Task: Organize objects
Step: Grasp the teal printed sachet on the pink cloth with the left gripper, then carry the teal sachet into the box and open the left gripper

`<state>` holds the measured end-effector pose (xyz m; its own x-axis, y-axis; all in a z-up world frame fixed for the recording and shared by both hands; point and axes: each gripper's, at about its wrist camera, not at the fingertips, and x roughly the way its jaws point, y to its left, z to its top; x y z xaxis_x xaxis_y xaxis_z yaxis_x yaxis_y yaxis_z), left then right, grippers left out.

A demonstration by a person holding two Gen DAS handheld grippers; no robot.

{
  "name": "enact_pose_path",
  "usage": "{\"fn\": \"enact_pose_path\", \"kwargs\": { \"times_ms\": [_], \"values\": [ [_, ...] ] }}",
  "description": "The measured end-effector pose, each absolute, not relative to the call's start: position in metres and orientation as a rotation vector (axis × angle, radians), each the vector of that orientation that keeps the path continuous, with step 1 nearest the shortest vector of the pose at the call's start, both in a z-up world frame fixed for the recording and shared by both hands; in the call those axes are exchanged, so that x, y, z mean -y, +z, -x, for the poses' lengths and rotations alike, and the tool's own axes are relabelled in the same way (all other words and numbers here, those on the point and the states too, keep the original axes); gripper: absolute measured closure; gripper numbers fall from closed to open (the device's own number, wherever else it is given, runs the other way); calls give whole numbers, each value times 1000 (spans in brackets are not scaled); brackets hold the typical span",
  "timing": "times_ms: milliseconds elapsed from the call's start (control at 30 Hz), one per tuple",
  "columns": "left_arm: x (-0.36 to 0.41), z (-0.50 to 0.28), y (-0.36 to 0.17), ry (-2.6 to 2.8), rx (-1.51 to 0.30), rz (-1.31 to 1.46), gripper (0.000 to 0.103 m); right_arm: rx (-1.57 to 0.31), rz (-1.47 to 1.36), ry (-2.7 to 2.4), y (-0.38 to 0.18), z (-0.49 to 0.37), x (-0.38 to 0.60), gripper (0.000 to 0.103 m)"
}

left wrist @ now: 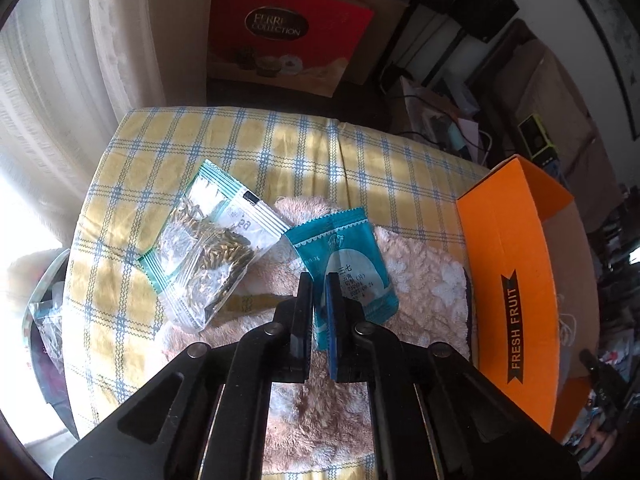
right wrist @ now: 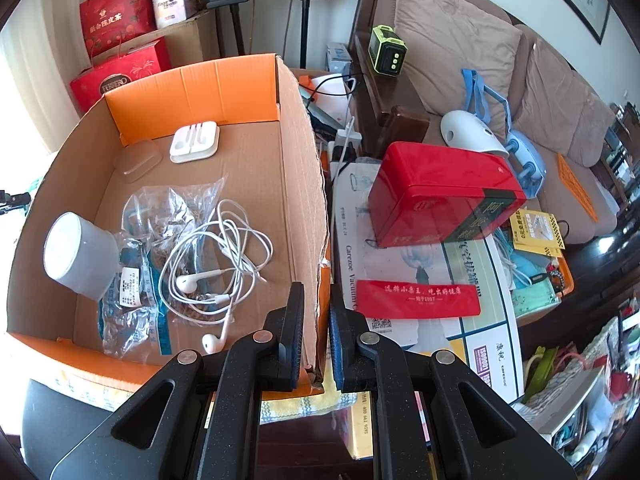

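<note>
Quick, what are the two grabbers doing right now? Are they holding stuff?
Left gripper: shut on the edge of the teal packet.
Right gripper: shut on the side wall of the cardboard box.

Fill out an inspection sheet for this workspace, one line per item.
Surface: checked tablecloth with a fluffy towel on it.
Job's things: teal packet, clear seed packet on the towel; orange box holds white earphones, earphone case, white cup.
Clutter: red tin on papers.
Grippers: left gripper shut on teal packet; right gripper astride the box wall.
Cables: charger leads beside box.
Surroundings: sofa, speakers.
</note>
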<state>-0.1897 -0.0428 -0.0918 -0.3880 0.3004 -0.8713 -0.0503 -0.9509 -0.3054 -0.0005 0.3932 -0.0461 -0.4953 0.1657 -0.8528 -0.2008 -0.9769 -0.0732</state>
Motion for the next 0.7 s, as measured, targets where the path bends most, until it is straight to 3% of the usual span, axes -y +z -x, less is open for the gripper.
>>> {"fn": "enact_pose_path", "kwargs": {
  "times_ms": [700],
  "values": [
    [-32, 131, 23, 2445, 141, 1211, 102, -61, 1444, 2549, -48, -2, -396, 92]
  ]
}}
